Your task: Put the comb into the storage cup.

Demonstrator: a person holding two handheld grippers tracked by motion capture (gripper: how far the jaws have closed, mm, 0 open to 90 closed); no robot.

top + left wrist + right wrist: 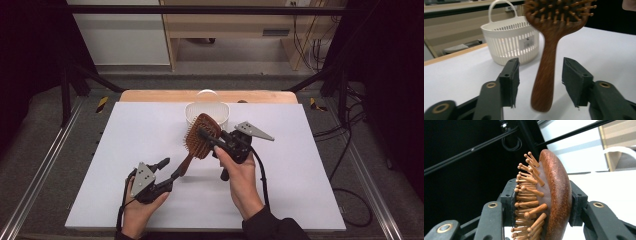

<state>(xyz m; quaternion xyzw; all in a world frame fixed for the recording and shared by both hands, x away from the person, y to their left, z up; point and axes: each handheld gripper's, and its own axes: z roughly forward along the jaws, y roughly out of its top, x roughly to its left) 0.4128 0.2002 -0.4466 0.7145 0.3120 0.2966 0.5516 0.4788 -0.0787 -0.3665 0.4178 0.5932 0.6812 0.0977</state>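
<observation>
The right gripper (206,135) is clamping the head of the brown wooden paddle hairbrush with wooden pegs (199,138): in the right gripper view one black pad is pressing on the peg tips and the other on the rounded wooden back (557,195), so the jaws are standing about as far apart as the head is thick. The hairbrush is being held up off the white table sheet (130,150), just in front of the white slatted plastic basket with a loop handle (192,111), its head overlapping the basket's front wall in the high view and its handle slanting down toward the person's side. The left gripper (170,172) is sitting at the handle's lower end with its jaws partly apart; in the left gripper view the handle (546,75) is hanging between the two pads (510,80) with a gap showing on each side, so nothing is being squeezed there. The jaws on that side have only just been opening. The hairbrush's head is being cut off by the top edge of the left gripper view, and its handle is lying below the frame in the right gripper view. From above, the right gripper's pads are largely hiding behind the head, and the inside of the basket is not showing. The handle's tip is looking blurred in the left gripper view.
</observation>
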